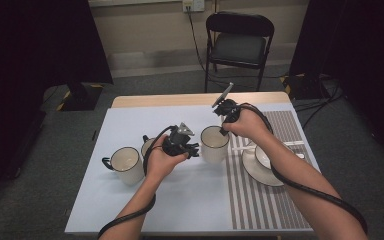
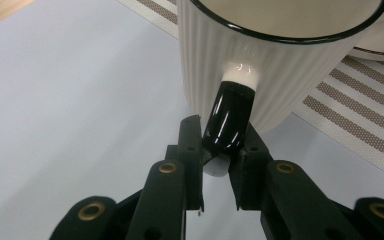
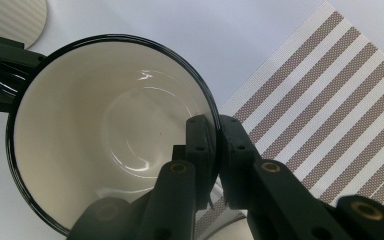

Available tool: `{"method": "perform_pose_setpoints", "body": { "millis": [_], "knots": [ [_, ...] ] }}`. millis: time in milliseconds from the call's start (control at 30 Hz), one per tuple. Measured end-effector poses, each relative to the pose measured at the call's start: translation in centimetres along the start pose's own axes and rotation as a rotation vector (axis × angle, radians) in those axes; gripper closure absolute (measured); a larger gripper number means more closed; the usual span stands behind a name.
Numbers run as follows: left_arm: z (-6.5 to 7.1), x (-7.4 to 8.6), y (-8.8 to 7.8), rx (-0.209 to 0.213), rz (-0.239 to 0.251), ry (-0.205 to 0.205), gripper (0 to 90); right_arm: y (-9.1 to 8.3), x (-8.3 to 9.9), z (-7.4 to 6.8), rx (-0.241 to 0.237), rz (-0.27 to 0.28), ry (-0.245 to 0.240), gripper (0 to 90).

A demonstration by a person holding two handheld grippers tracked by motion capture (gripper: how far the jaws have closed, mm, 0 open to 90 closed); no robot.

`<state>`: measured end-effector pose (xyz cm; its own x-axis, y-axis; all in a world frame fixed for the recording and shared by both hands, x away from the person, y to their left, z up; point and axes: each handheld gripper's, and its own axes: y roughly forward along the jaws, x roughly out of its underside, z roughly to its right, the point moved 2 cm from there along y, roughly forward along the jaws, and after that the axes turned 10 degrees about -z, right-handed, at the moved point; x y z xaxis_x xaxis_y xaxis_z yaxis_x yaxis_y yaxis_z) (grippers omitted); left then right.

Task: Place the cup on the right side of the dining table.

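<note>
got my left claw [image 2: 220, 150] clamped on the glossy black handle [image 2: 231, 117] of the ribbed white ceramic mug [image 2: 275, 55], and my right claw [image 3: 216, 145] pinched on its black-edged rim [image 3: 207, 107], so it probably can't tip or spin; mug's empty, sitting mid-table beside the brown-striped placemat [image 3: 320, 110]

I can read no text, label, brand, number or sign in any view. The mug [image 1: 214, 143] that I hold is plain, with only a black rim line. The mat [image 1: 260, 195] right of the mug has only stripes. The saucer [image 1: 255, 170] on the mat has no writing that I can read.
</note>
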<state>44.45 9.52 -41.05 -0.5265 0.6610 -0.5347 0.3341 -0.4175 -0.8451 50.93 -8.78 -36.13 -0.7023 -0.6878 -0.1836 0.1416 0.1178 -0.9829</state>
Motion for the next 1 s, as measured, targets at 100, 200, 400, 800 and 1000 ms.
{"method": "perform_pose_setpoints", "body": {
  "millis": [100,200,400,800,1000],
  "knots": [
    [0.0,-0.2,0.0,-0.006,0.001,-0.008,77.8,-0.1,-0.1,0.2,0.002,0.002,-0.005,84.4],
    [-0.1,-0.4,0.2,-0.007,-0.001,-0.009,77.7,-0.2,-0.2,0.3,0.017,0.005,-0.011,84.4],
    [-0.2,-0.7,0.5,-0.013,0.003,-0.017,77.7,-0.1,-0.3,0.8,0.011,0.0,0.001,84.5],
    [-0.7,-1.2,1.0,-0.025,0.009,-0.031,77.8,0.3,-0.5,1.5,0.009,0.008,0.011,84.5],
    [-0.9,-1.6,1.2,-0.036,0.01,-0.041,77.7,0.1,-0.8,1.9,0.024,0.013,0.011,84.5]
  ]
}}
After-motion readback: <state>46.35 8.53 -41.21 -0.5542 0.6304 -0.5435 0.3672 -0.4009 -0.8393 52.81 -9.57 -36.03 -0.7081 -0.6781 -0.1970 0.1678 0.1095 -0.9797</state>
